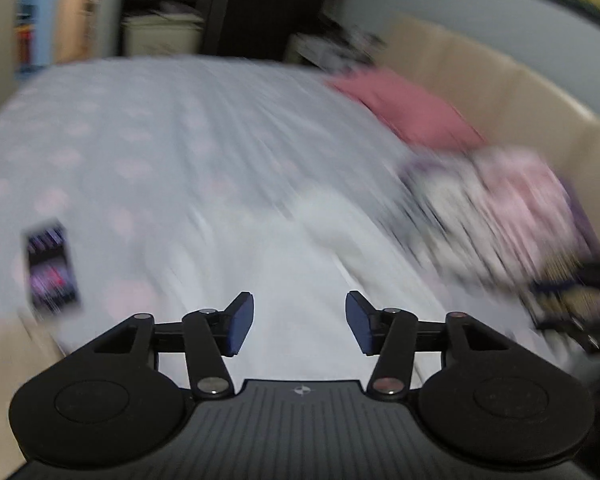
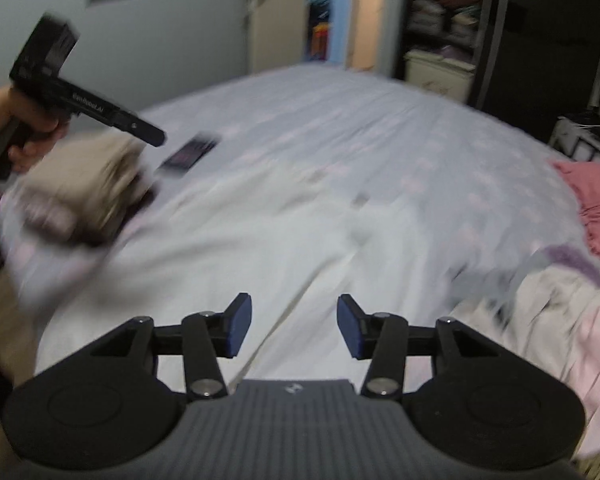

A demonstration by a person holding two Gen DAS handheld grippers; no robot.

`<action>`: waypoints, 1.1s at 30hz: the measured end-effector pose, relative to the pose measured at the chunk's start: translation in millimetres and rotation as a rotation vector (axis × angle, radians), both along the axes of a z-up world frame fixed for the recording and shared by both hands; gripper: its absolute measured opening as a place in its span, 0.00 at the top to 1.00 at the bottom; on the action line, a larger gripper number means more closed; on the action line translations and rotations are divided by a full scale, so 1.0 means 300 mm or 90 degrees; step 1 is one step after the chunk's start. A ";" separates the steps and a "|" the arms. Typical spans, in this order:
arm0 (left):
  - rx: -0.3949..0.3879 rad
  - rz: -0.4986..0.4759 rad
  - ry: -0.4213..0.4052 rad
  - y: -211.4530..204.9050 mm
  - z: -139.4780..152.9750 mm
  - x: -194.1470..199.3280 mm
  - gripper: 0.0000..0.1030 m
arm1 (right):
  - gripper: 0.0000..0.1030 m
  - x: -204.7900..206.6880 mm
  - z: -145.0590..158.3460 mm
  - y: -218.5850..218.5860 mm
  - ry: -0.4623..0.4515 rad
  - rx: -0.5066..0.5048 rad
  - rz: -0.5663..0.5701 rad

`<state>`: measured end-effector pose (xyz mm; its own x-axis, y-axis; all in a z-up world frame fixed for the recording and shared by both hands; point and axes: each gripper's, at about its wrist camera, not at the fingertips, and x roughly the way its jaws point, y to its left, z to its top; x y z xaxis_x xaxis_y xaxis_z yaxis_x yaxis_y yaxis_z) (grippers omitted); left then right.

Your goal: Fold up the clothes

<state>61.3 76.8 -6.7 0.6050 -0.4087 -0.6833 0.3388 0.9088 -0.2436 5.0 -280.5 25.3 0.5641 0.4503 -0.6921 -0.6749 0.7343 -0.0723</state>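
Note:
A white garment [image 2: 260, 240] lies spread on the bed in front of my right gripper [image 2: 294, 326], which stands open and empty above its near edge. My left gripper [image 1: 300, 322] is also open with nothing between its fingers, hovering over the same pale cloth [image 1: 300, 300]. A heap of pink and white clothes [image 1: 512, 208] sits to the right in the left wrist view, and the pink and white heap [image 2: 560, 320] shows at the right in the right wrist view. Folded beige and dark clothes [image 2: 80, 196] are stacked at the left. Both views are motion-blurred.
The bed has a pale blue patterned sheet [image 1: 160, 140]. A phone [image 1: 50, 268] lies on it, the same phone [image 2: 190, 154] in the right view. A pink pillow [image 1: 408, 108] rests by the beige headboard [image 1: 500, 92]. A hand [image 2: 28, 128] holds the other gripper's handle. Shelves [image 2: 440, 20] stand beyond the bed.

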 end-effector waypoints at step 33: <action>0.042 -0.124 0.125 -0.213 -0.394 -0.411 0.52 | 0.98 -0.086 -0.211 -0.481 0.004 -0.179 -0.383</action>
<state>-62.0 12.8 -124.8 0.3727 -0.4544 -0.8091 0.4601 0.8477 -0.2642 -20.9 -424.7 -38.0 0.6567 -0.1398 -0.7411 -0.1546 0.9368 -0.3137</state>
